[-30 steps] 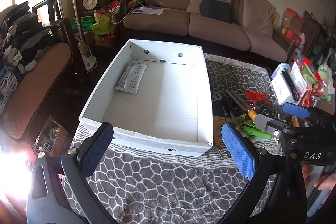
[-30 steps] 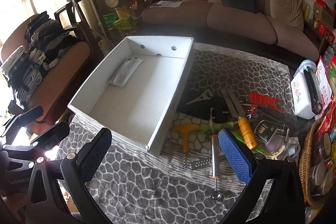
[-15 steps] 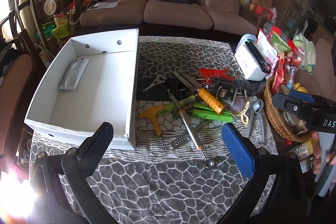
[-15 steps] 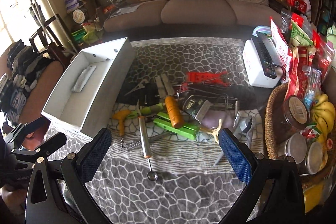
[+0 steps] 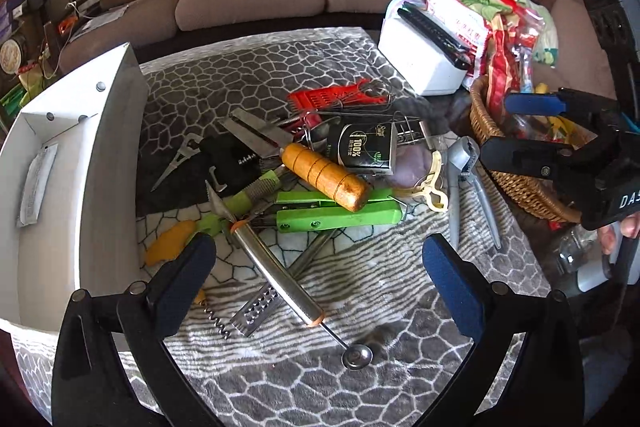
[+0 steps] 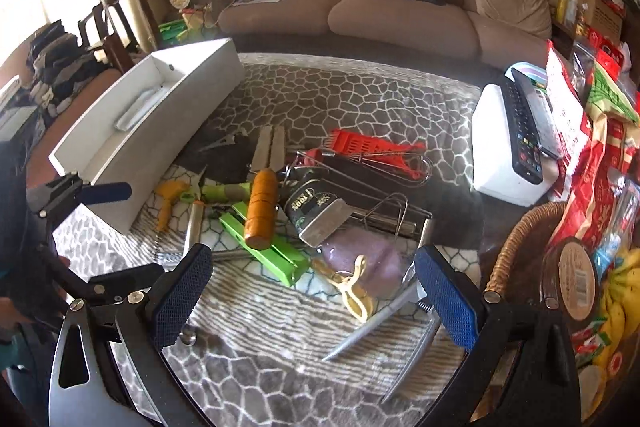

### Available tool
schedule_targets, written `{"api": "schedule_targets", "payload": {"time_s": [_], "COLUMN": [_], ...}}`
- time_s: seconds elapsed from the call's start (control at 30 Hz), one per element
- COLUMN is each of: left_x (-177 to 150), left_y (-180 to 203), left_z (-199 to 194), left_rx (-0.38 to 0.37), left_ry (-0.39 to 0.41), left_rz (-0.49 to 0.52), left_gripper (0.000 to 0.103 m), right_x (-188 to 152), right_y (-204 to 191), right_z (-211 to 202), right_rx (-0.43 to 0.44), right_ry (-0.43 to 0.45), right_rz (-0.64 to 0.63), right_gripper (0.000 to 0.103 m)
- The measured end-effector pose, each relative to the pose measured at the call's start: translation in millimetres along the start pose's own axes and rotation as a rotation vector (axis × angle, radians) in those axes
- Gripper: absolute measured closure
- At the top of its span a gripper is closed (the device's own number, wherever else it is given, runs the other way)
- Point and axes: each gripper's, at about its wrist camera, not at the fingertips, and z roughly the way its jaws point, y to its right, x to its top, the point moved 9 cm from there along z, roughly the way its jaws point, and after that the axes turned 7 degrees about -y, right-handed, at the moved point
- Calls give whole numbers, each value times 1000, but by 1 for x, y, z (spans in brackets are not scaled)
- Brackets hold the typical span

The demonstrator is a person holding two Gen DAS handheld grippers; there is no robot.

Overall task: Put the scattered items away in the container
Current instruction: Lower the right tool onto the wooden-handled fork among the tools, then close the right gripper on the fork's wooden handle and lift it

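**Utensils heaped beside our white box**

We see the open white box (image 5: 108, 147) at the left, holding only a flat packet (image 5: 36, 183) (lying on its floor). Right of it, a wooden-handled tool (image 5: 326, 177) rests across green tongs (image 5: 336, 213), with a red grater (image 5: 332, 99) behind.

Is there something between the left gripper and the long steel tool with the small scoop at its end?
Nothing visible blocks it. The left gripper is open above the steel tool, whose shaft lies bare on the cloth. Only its upper end is tucked under the green-handled tool.
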Motion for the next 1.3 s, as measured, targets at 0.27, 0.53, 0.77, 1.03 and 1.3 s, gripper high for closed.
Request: {"api": "schedule_targets", "payload": {"time_s": [0.27, 0.53, 0.77, 1.03, 1.3], "left_x": [-7, -4, -28, -48, -47], "left_y": [-17, -17, -30, -41, -49], "left_z": [34, 51, 46, 42, 28], "left_rx": [-85, -139, -89, -99, -143], "left_ry": [-12, -11, -24, -57, -33], "left_rz": [-108, -176, -184, -208, -267], "left_gripper": [0, 0, 0, 0, 0], "right_x": [2, 4, 37, 33, 23], "right_y": [19, 5, -51, -72, -65], "right_z": [51, 50, 66, 126, 153], "right_rx": [-2, 205, 246, 167, 118], "right_ry": [-50, -23, -90, -257, -333], "right_rz": [-96, 57, -22, -22, 6], "right_gripper": [6, 26, 34, 50, 71]}}
